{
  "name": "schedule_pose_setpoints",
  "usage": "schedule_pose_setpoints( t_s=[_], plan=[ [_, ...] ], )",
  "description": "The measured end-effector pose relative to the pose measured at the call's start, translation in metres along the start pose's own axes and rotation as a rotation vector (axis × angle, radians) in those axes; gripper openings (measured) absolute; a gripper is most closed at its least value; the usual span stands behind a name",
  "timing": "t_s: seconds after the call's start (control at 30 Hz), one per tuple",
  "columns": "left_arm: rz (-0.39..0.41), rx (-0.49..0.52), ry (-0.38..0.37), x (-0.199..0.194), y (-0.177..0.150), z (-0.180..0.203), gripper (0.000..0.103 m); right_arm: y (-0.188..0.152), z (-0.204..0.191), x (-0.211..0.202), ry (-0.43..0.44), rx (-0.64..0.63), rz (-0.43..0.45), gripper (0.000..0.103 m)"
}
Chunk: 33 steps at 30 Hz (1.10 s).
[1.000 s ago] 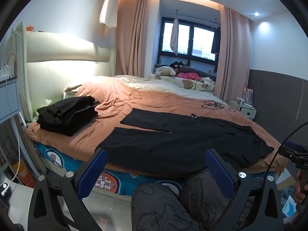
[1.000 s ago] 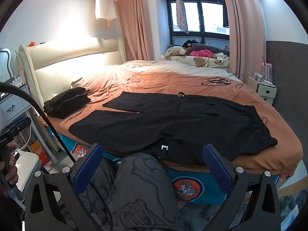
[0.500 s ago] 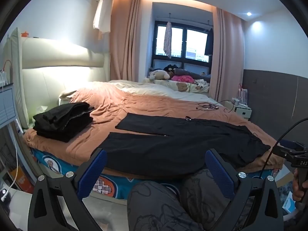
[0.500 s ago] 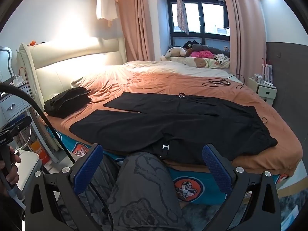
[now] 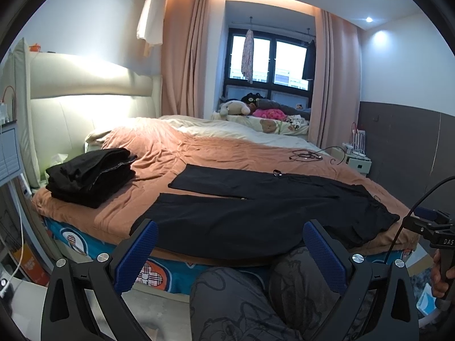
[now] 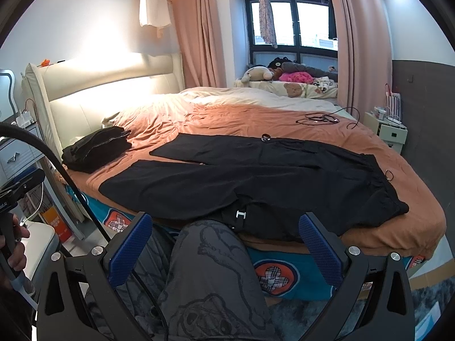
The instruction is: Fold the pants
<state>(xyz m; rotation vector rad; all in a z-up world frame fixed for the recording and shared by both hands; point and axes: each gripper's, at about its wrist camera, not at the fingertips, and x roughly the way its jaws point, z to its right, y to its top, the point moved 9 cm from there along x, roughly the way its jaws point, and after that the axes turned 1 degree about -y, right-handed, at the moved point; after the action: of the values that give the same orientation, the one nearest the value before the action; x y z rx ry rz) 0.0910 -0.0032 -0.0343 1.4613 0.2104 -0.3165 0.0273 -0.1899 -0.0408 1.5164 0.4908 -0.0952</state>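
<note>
Black pants lie spread flat on the orange bed cover, legs toward the headboard on the left, waistband at the right, one side hanging slightly over the near bed edge. My left gripper is open, held in front of the bed above the person's knees, short of the pants. My right gripper is also open and holds nothing, just before the near edge of the pants. The right gripper's body shows at the right edge of the left wrist view, and the left one at the left edge of the right wrist view.
A stack of folded black clothes sits near the headboard. Cables and a small dark object lie on the bed beyond the pants. A nightstand stands at the far right. The person's patterned trouser legs fill the foreground.
The left wrist view has tilted up and shifted a little, so the bed sits lower in frame. The right gripper has barely moved. Both grippers stay open.
</note>
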Motion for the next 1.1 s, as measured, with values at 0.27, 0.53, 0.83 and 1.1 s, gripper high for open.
schedule_pose_setpoints(
  t_s=[0.27, 0.53, 0.83, 1.1],
  plan=[
    [-0.005, -0.011, -0.011, -0.0014, -0.0040, 0.0023, 0.103, -0.0023, 0.0021, 0.0008, 0.001, 0.002, -0.002, 0.103],
    [-0.004, -0.029, -0.012, -0.0037, -0.0008, 0.0006, 0.103, -0.0031, 0.0027, 0.0020, 0.009, 0.004, -0.005, 0.103],
    [-0.003, -0.037, -0.005, -0.0052, 0.0007, 0.0009, 0.103, -0.0015, 0.0072, 0.0012, 0.006, 0.003, 0.008, 0.103],
    [-0.007, -0.041, 0.004, -0.0045, -0.0012, -0.0006, 0.103, -0.0034, 0.0052, -0.0017, -0.009, 0.002, 0.008, 0.103]
  ],
)
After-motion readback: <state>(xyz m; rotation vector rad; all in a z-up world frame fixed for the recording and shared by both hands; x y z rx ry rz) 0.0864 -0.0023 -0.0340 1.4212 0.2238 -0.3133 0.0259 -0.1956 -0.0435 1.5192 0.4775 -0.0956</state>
